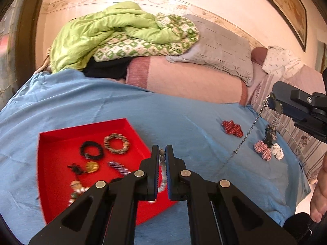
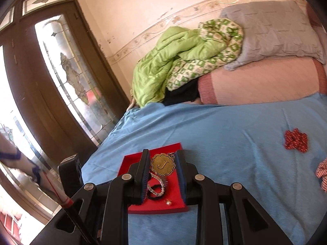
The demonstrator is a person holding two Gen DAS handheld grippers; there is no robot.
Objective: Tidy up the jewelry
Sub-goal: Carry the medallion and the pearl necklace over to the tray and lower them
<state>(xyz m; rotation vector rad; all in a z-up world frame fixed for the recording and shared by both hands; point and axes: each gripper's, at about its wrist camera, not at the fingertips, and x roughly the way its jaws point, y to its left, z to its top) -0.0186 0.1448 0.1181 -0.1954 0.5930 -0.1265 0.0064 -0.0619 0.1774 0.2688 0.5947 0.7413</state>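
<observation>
Between the left gripper's [image 1: 162,153] jaws, which stand almost closed, runs a string of pale and grey beads [image 1: 162,164], pinched at its upper end and hanging down over the near right edge of the red tray [image 1: 61,136]. Between the right gripper's [image 2: 162,159] jaws, parted only as wide as the piece itself, sits a scalloped gold pendant [image 2: 162,164] with a letter J on it; in the left wrist view its chain [image 1: 248,130] hangs from those jaws down to the blue bedspread [image 1: 122,106]. Inside the tray lie a black beaded bracelet [image 1: 91,150], a brown-patterned bracelet [image 1: 116,146], a gold disc [image 1: 92,166] with a dark tassel, a striped clip [image 1: 119,167], and a small figure with pearls [image 1: 76,187] at the near left. Out on the bedspread to the right lie a red fabric bow [image 1: 233,128], and a red-striped bow [image 1: 262,150] beside a white one [image 1: 277,152], with a dark ornament [image 1: 270,134] just behind them.
</observation>
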